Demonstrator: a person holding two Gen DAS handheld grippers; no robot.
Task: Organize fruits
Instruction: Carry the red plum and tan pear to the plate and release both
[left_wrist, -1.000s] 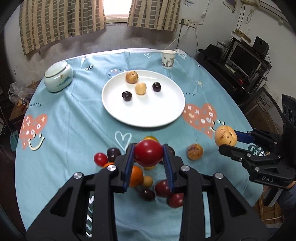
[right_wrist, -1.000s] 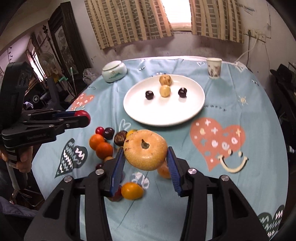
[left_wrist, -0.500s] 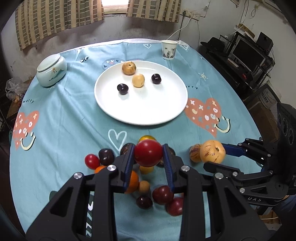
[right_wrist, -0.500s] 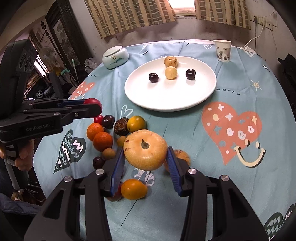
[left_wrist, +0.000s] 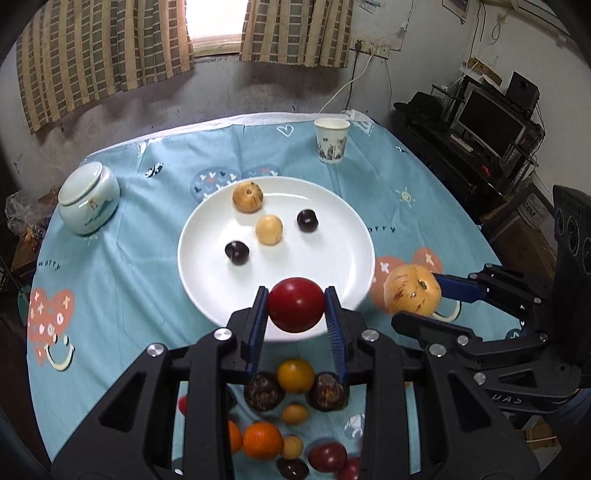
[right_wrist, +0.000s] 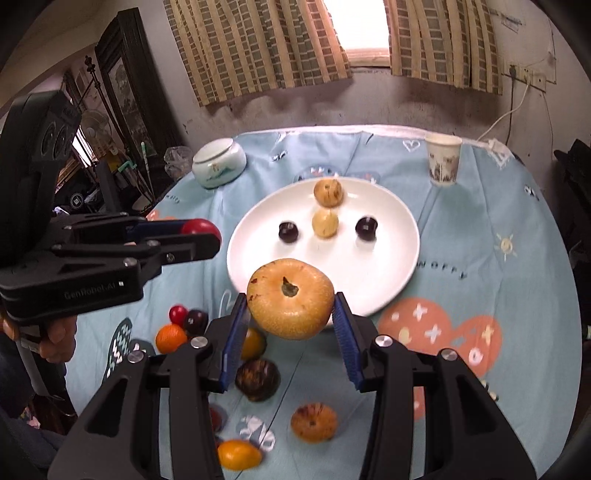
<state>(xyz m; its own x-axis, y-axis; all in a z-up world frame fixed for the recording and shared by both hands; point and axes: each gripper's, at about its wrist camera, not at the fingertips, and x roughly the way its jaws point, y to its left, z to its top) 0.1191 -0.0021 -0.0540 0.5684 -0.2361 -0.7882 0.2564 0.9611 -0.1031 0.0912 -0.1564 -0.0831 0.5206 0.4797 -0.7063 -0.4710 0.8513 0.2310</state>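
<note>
My left gripper (left_wrist: 295, 306) is shut on a red round fruit (left_wrist: 295, 304), held over the near rim of the white plate (left_wrist: 332, 258). My right gripper (right_wrist: 290, 314) is shut on a large yellow-brown pear-like fruit (right_wrist: 290, 302) just short of the plate's (right_wrist: 391, 236) near edge. From the left wrist view the right gripper (left_wrist: 417, 299) shows with that fruit (left_wrist: 412, 290) beside the plate's right rim. The plate holds two dark fruits, a pale yellow one (left_wrist: 269, 229) and a brown one (left_wrist: 248, 198). Several loose fruits (left_wrist: 295, 374) lie on the cloth under the grippers.
A pale lidded ceramic jar (left_wrist: 88, 199) stands far left of the plate and a paper cup (left_wrist: 331, 140) behind it. The round table carries a blue patterned cloth (left_wrist: 110, 280). A desk with a monitor (left_wrist: 487, 122) is off to the right. A hand (right_wrist: 55, 332) grips the left tool.
Both grippers have moved forward over the fruit pile toward the plate, each keeping its fruit. The plate now looks larger and closer in both views.
</note>
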